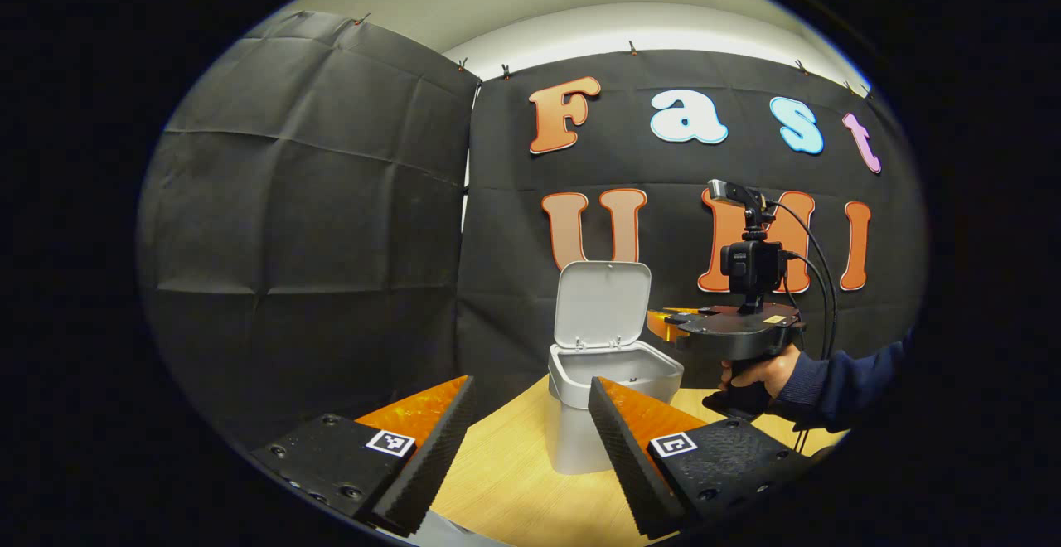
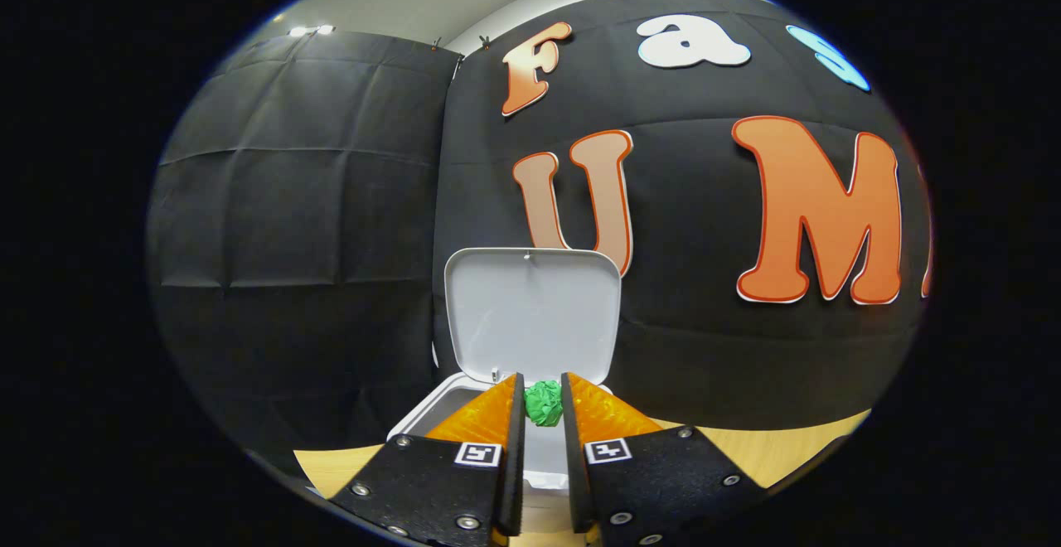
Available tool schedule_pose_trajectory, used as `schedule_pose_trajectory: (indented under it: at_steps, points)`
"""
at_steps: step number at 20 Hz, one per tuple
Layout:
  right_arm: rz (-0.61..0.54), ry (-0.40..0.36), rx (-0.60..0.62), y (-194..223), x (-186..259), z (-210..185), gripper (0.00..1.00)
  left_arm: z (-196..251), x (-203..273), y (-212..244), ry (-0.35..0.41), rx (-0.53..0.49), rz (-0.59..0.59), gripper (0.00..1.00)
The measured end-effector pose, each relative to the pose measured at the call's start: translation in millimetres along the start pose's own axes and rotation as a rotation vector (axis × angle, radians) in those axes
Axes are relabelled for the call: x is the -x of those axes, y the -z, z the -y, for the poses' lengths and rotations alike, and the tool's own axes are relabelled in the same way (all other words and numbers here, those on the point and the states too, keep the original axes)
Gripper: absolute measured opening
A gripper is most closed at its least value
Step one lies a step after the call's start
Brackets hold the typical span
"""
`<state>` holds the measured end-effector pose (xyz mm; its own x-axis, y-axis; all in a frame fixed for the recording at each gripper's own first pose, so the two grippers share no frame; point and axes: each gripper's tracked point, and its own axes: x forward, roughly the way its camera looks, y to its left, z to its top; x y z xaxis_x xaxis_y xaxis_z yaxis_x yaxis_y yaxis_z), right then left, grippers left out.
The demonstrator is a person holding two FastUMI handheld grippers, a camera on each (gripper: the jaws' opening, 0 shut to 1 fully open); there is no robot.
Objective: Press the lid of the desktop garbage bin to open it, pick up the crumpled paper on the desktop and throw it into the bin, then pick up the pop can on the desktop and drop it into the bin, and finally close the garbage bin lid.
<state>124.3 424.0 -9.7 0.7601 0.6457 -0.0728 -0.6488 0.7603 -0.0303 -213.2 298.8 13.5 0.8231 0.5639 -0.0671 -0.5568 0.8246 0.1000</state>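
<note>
So my right gripper (image 2: 543, 410) has its jaws pinched in close on the crumpled green paper ball (image 2: 544, 402), both fingers pressing it near the tips, and it's sitting right over the open mouth of the small grey plastic desktop bin (image 2: 431, 410). The bin's flat white-grey lid (image 2: 532, 311) is flipped up and standing pretty much upright behind the paper. My left gripper (image 1: 530, 435) is just hanging out with its jaws spread wide, nothing between them, pointed at the same bin on the light wooden tabletop (image 1: 497, 481). From the left gripper view I can see my hand (image 1: 758, 373) in a dark blue sleeve (image 1: 837, 385) at the bin's right side.
</note>
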Motion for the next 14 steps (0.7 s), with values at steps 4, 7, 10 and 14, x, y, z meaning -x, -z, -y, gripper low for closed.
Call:
schedule_pose_trajectory:
  at_steps: [4, 7, 10, 14]
  points:
    - [-0.027, -0.007, 0.001, 12.3, -6.1, -5.8, 0.60, -5.5, -0.4, 3.2, -0.003, 0.007, -0.008, 0.89]
    - [-0.001, 0.007, 0.003, 7.1, 3.6, 1.0, 0.77, 4.7, -6.1, 3.0, 0.019, 0.013, -0.007, 0.87]
    - [0.004, 0.022, 0.001, 6.8, 19.8, 14.3, 0.83, 24.0, -10.4, 6.1, 0.061, 0.017, -0.010, 0.88]
    - [0.023, 0.067, 0.014, 4.0, 46.2, 44.4, 0.96, 53.8, -15.0, 9.2, 0.122, 0.015, -0.010, 0.89]
